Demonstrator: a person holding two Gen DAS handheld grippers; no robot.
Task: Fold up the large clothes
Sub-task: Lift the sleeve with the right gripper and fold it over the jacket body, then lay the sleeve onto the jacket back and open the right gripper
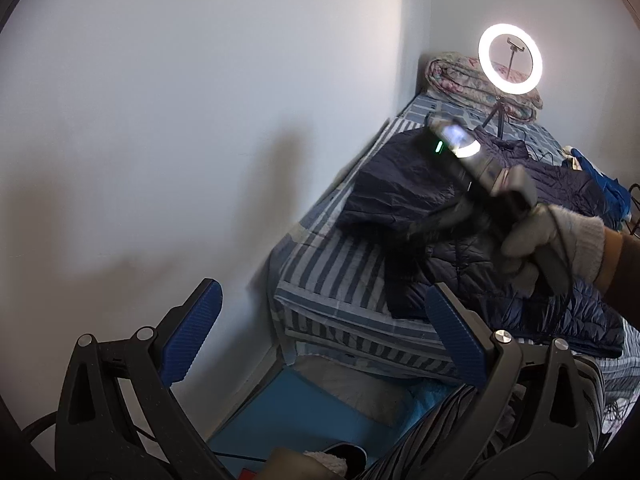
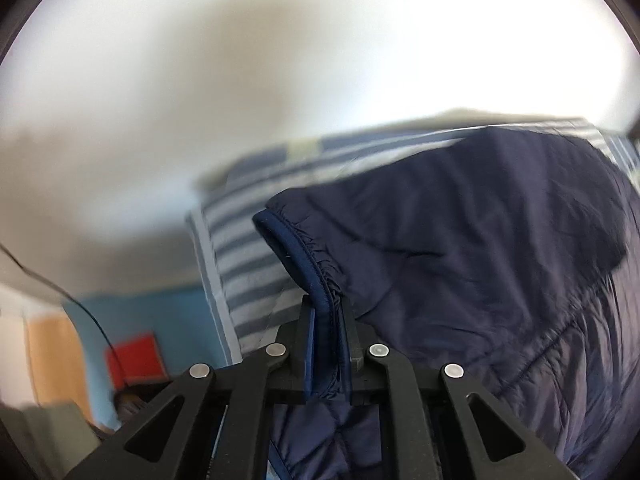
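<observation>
In the right wrist view the right gripper [image 2: 326,344] is clamped on the elastic cuff [image 2: 316,280] of a navy quilted jacket [image 2: 500,280]; the bound edge runs straight down between the two pads, pinched flat. From that pinch the sleeve [image 2: 460,220] runs up and to the right, away from the gripper, its long axis roughly diagonal across the striped bed [image 2: 240,248], and it joins the jacket body on the right of the frame.

In the left wrist view the left gripper [image 1: 316,340] stands with its blue-padded fingers [image 1: 192,332] wide apart and nothing between them, low at the near corner of the bed and off to the side of the garment. Beyond it, a gloved hand [image 1: 556,248] carries the right gripper over the jacket, blurred. The jacket lies spread on the bed, its length running away toward the ring light [image 1: 510,60] and the rolled quilt [image 1: 452,76] at the far end.

The right hand is plainly the nearer one and already has the sleeve end. The fold probably turns on carrying that cuff back across the body, along the sleeve's own line, while the left gripper is free to pin or take the near hem.
</observation>
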